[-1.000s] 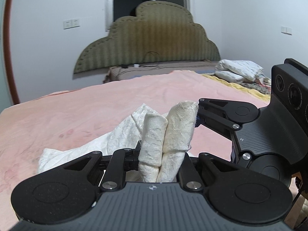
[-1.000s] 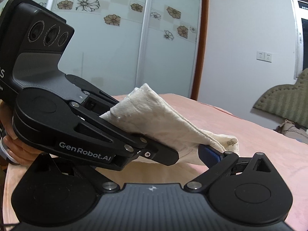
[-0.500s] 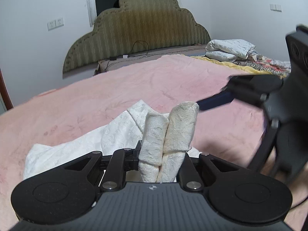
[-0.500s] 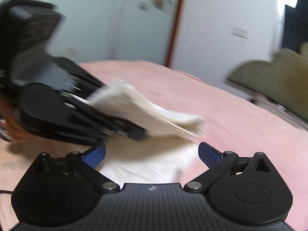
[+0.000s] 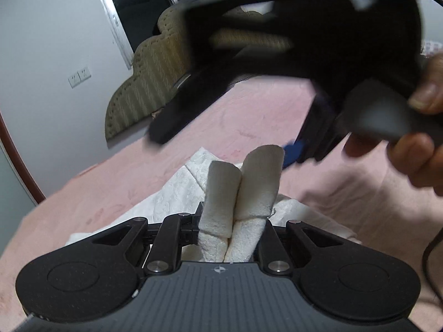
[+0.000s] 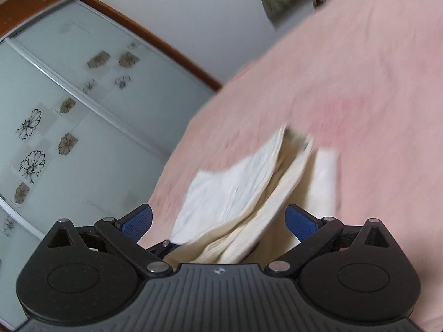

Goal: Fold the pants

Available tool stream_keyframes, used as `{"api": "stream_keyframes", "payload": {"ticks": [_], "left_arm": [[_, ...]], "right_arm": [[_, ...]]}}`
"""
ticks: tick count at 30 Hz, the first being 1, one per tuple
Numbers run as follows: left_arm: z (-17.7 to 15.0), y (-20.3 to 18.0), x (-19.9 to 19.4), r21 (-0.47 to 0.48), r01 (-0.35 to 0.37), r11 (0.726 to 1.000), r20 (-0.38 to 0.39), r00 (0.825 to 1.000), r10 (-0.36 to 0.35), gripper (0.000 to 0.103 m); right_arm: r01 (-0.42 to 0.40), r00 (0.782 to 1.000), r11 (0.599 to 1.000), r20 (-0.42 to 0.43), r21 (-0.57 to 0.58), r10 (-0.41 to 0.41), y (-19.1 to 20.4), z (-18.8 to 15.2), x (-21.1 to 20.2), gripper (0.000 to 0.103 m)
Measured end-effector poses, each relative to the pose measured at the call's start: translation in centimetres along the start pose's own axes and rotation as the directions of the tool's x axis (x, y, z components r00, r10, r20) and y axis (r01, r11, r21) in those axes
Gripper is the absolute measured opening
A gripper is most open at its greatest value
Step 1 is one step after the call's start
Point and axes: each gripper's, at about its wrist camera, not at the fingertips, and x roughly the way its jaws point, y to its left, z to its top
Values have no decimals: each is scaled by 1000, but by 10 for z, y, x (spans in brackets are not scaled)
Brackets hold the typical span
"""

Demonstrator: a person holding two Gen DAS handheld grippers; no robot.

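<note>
left wrist view shows the left gripper [image 5: 243,177], its two cloth-wrapped fingers pinched together on the white pants [image 5: 177,193] (one pair) lying on the pink bedspread [image 5: 249,119], plus a hand [image 5: 420,138]. only the right wrist view shows the right gripper [image 6: 218,221] spread wide, two blue pads clear of the cloth.

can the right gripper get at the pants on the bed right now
Probably yes. The right gripper is open, blue pads apart, with the white pants lying straight ahead between them on the pink bedspread; nothing visible blocks it.
</note>
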Motion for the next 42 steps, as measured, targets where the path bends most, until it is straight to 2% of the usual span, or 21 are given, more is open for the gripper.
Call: {"api": "stream_keyframes", "payload": {"ticks": [1, 3, 4, 5, 6, 7, 8, 9, 11, 13, 14, 15, 17, 19, 26, 31, 35, 38, 40, 42], "left_arm": [[-1, -2, -1, 6, -7, 1000, 2, 1000, 7, 15], [-2, -5, -1, 22, -20, 1000, 3, 1000, 20, 17], [-3, -7, 0, 33, -24, 999, -3, 1000, 24, 19], [-4, -10, 1, 49, -27, 998, -12, 1000, 27, 27], [-5, -14, 1, 75, -39, 996, -17, 999, 40, 25], [-7, -20, 0, 107, -63, 992, -13, 998, 64, 26], [-9, -26, -2, 147, -90, 985, -3, 996, 92, 26], [-11, -32, -5, 193, -119, 974, 8, 993, 119, 26], [-18, -41, -12, 256, -144, 956, 18, 989, 144, 28], [-26, -44, -25, 268, -133, 954, 31, 991, 129, 44], [-31, -45, -33, 273, -146, 951, 55, 989, 136, 61], [-36, -47, -42, 289, -178, 941, 93, 983, 157, 68], [-46, -48, -55, 324, -232, 917, 145, 970, 194, 69], [-55, -45, -63, 334, -259, 906, 154, 964, 219, 72], [-75, -21, -66, 252, -277, 927, 46, 960, 275, 73], [-85, -1, -77, 193, -346, 918, 42, 938, 345, 74], [-98, 14, -90, 150, -381, 912, 13, 923, 384, 78], [-111, 21, -102, 142, -416, 898, -17, 906, 423, 80], [-120, 33, -108, 129, -461, 878, -35, 883, 468, 80], [-125, 46, -112, 100, -484, 869, -63, 869, 491, 82]], "right_arm": [[12, 1000, 1000, -29, 6, -12, 1, -2, 8, 103], [61, 997, 998, -55, -28, -63, 4, -7, 18, 87], [79, 995, 996, -64, -37, -81, 6, -7, 19, 66], [72, 995, 997, -66, -22, -73, 4, -7, 21, 50], [97, 993, 995, -64, -26, -98, 5, -7, 22, 48], [109, 992, 993, -56, -43, -111, 6, -9, 23, 38], [112, 992, 993, -53, -47, -114, 5, -10, 23, 37], [97, 994, 994, -55, -44, -99, 5, -11, 23, 36], [78, 995, 996, -52, -46, -80, 5, -13, 23, 26], [65, 997, 997, -39, -47, -67, 5, -13, 22, 18], [64, 997, 997, -38, -44, -66, 5, -13, 22, 18], [65, 997, 997, -35, -38, -67, 3, -13, 23, 18], [67, 997, 998, -33, -14, -67, -3, -13, 24, 16], [55, 998, 998, -24, 13, -55, -7, -13, 24, 16], [-50, 997, 996, 60, 70, 45, 7, -1, 18, 14], [-69, 993, 996, 103, 50, 64, 19, 8, 8, 14], [-54, 994, 996, 103, 64, 47, 16, 8, 6, 14], [-57, 994, 994, 99, 94, 48, 8, 6, 9, 14], [-57, 993, 993, 104, 105, 47, 5, 6, 11, 14], [-56, 993, 992, 109, 111, 44, 4, 6, 12, 14]]}}
